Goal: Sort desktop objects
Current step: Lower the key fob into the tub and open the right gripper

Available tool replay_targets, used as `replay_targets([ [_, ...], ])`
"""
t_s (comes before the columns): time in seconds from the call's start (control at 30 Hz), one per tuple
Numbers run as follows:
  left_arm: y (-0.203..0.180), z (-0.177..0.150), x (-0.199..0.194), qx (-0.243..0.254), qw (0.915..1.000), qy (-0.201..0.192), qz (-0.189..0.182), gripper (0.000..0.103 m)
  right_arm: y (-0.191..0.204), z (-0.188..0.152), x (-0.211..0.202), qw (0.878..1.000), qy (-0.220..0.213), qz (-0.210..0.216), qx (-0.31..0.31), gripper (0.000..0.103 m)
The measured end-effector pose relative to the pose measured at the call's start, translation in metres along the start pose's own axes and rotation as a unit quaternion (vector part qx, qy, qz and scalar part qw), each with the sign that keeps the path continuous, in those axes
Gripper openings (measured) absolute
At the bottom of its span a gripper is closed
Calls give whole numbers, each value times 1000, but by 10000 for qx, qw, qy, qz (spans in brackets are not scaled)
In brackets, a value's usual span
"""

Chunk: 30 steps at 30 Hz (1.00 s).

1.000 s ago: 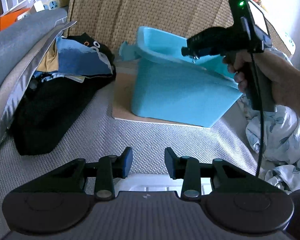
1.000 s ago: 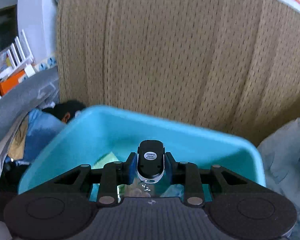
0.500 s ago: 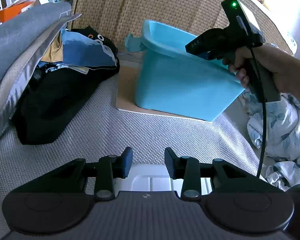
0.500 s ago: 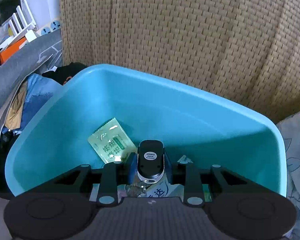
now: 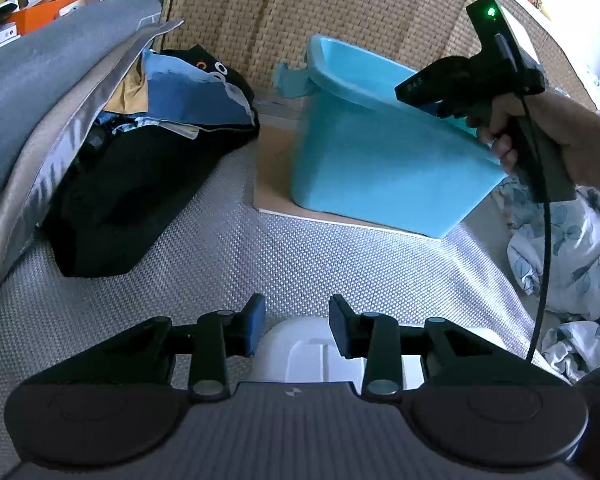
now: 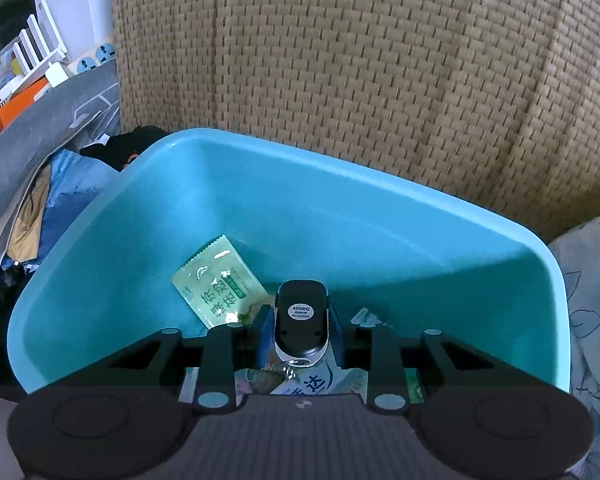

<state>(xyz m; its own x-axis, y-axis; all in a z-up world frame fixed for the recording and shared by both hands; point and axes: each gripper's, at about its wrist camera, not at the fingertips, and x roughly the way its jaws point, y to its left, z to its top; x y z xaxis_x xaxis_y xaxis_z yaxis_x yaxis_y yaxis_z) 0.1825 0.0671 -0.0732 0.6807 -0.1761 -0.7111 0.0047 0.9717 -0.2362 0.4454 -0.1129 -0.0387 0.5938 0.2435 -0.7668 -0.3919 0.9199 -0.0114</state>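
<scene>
My right gripper [image 6: 300, 328] is shut on a small black remote fob [image 6: 301, 316] with a round white label, held over the inside of a turquoise plastic basin [image 6: 340, 168]. A pale green sachet [image 6: 216, 284] lies on the basin's floor, with more packets [image 6: 320, 384] partly hidden under the gripper. In the left wrist view the same basin [image 5: 380, 168] stands on a board, and a hand holds the right gripper [image 5: 420, 88] above its rim. My left gripper [image 5: 297, 330] is open, low over the woven mat, just above a white plastic object [image 5: 312, 352], with nothing between its fingers.
A pile of black and blue clothes [image 5: 148, 152] lies left of the basin against a grey cushion [image 5: 40, 80]. A woven rattan panel [image 6: 380, 60] rises behind the basin. Floral bedding [image 5: 572, 248] is bunched at the right. A thin board [image 5: 276, 176] lies under the basin.
My right gripper has tipped downward with the remote in it, so the basin's floor and the green sachet have come into view. The left gripper has hardly moved.
</scene>
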Motion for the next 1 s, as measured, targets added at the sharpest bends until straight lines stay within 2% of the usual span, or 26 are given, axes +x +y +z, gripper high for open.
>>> replay_targets([
  [0.47,-14,1,3,229,9997,38,19,39,-1,-3,-1,9999,29,-32,138,33],
  [0.8,-23,-4,2,558,9981,130,235,39,-3,-3,-2,9998,59,-8,202,33],
  [1.0,-27,-4,1,573,9980,141,236,39,-3,-4,-3,9997,26,1,225,33],
])
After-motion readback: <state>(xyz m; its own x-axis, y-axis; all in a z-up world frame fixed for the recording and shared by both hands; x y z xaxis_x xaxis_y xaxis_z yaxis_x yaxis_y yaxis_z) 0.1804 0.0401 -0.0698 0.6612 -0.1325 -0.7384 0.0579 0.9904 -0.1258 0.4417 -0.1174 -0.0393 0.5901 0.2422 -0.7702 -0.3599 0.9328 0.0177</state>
